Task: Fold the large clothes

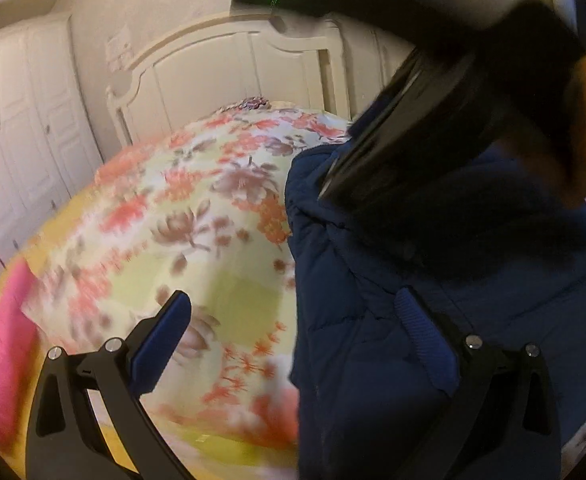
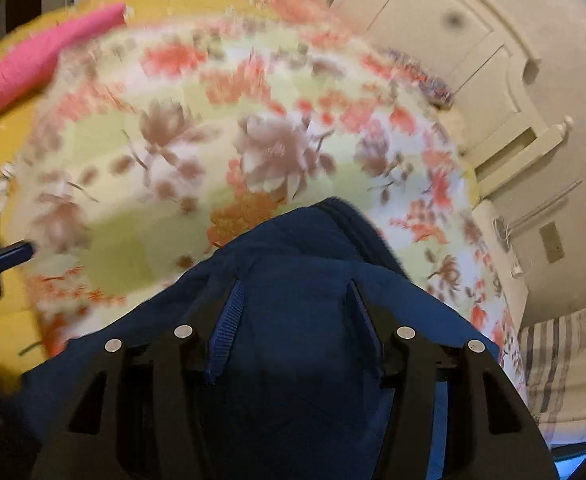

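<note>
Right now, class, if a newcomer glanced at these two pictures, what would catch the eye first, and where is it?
The navy padded jacket stands out first, bunched between the pads of the right gripper at the bottom of its view. Behind it spreads the bright floral bedspread, with a pink cloth at its far left edge. In the left wrist view, the left gripper stands open, one finger against the jacket.
</note>
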A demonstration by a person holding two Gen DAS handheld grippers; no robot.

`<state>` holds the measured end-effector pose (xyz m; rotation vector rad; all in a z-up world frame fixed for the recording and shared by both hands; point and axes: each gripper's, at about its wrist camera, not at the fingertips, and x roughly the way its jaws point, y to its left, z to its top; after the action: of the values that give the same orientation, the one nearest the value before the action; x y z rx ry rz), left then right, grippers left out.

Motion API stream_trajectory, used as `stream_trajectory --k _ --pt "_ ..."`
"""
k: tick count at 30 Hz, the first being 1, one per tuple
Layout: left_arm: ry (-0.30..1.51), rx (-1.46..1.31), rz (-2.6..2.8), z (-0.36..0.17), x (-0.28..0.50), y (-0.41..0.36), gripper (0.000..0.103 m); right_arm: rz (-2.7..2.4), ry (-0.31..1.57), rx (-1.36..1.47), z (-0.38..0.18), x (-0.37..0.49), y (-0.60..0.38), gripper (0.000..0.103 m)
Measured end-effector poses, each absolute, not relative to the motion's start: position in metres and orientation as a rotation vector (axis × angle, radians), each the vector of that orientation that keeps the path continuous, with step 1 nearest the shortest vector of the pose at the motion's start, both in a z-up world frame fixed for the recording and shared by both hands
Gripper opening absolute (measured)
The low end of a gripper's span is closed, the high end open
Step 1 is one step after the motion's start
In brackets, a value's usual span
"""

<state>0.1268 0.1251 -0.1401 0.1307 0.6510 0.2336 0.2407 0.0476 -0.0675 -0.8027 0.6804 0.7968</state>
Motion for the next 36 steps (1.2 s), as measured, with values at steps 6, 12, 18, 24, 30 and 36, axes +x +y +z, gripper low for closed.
stream_trajectory --k 6,12,18,24,30,36 --pt "0.595 0.12 0.136 -0.074 0.135 0.128 0.101 0.671 0.634 -0.395 -0.011 0.285 -0.085 0.052" --pt "0.687 0.205 0.101 -0.064 0.228 0.11 0.101 0.615 0.769 -0.068 -0.048 0.344 -0.167 0.052" --pt "0.844 0.276 0.173 -0.12 0.287 0.113 0.101 0.627 0.844 -0.096 -0.122 0.347 -0.148 0.053" --pt "0.806 0.166 0.138 -0.138 0.274 0.132 0.101 0.577 0.83 -0.15 -0.102 0.332 -0.143 0.052" --pt "0.79 0.151 0.132 -0.14 0.274 0.134 0.101 0.676 0.604 -0.247 -0.057 0.239 -0.143 0.052" --pt "0.775 0.168 0.145 -0.142 0.272 0.133 0.101 0.668 0.661 -0.287 -0.106 0.224 -0.13 0.053"
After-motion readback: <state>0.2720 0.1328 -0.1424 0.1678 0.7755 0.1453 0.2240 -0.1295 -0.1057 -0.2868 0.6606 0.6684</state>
